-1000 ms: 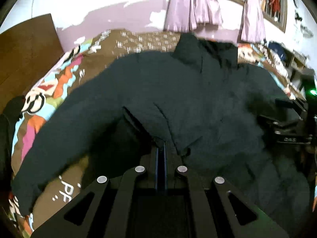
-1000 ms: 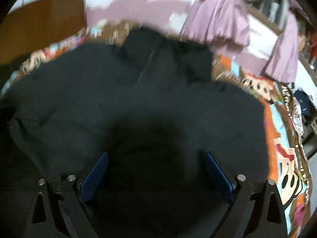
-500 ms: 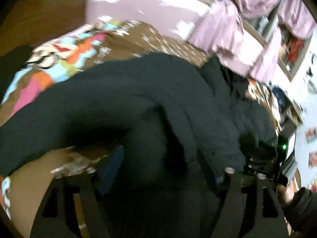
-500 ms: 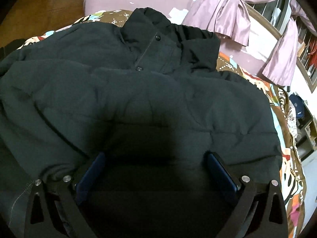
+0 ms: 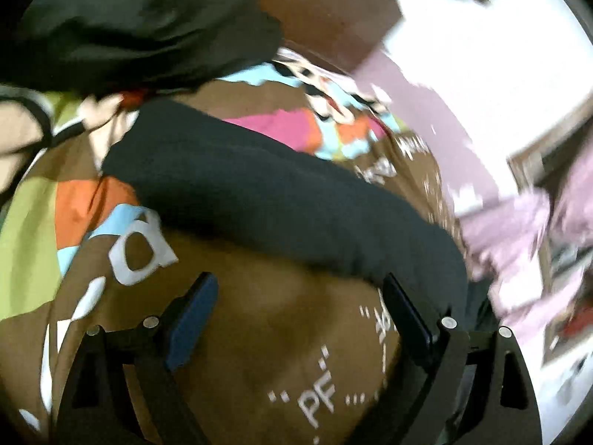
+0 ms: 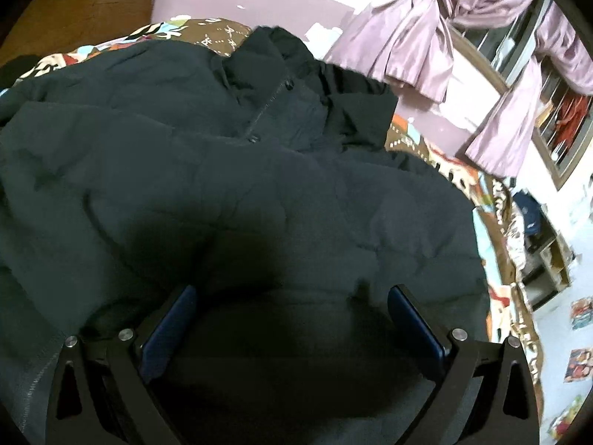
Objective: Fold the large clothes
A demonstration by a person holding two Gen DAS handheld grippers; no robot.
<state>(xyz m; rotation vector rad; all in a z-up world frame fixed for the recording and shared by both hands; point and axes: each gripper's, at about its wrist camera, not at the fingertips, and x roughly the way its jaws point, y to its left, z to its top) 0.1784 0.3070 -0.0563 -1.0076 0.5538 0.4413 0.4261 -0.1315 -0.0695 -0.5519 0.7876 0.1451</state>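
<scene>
A big black padded jacket (image 6: 259,185) lies spread on the bed, with its collar (image 6: 274,74) at the far end. My right gripper (image 6: 292,294) hovers open over the jacket's lower body, and the fabric lies under its wide jaws without being pinched. In the left wrist view the jacket's sleeve (image 5: 278,193) runs slantwise across the patterned bedspread (image 5: 278,352). My left gripper (image 5: 298,285) sits just short of the sleeve, tilted. Its jaws are opening, with only bedspread between them. The blue pads (image 5: 192,315) hold nothing.
Another dark garment (image 5: 141,26) is heaped at the bed's far left by the wooden headboard (image 5: 333,11). Pink curtains (image 6: 407,44) hang at the window behind the bed. A cluttered shelf (image 6: 537,244) stands past the bed's right edge.
My left gripper let go of the jacket's front fabric, opened wide, rolled and swung left to the sleeve over the bedspread. The right gripper stayed open and shifted only slightly over the jacket.
</scene>
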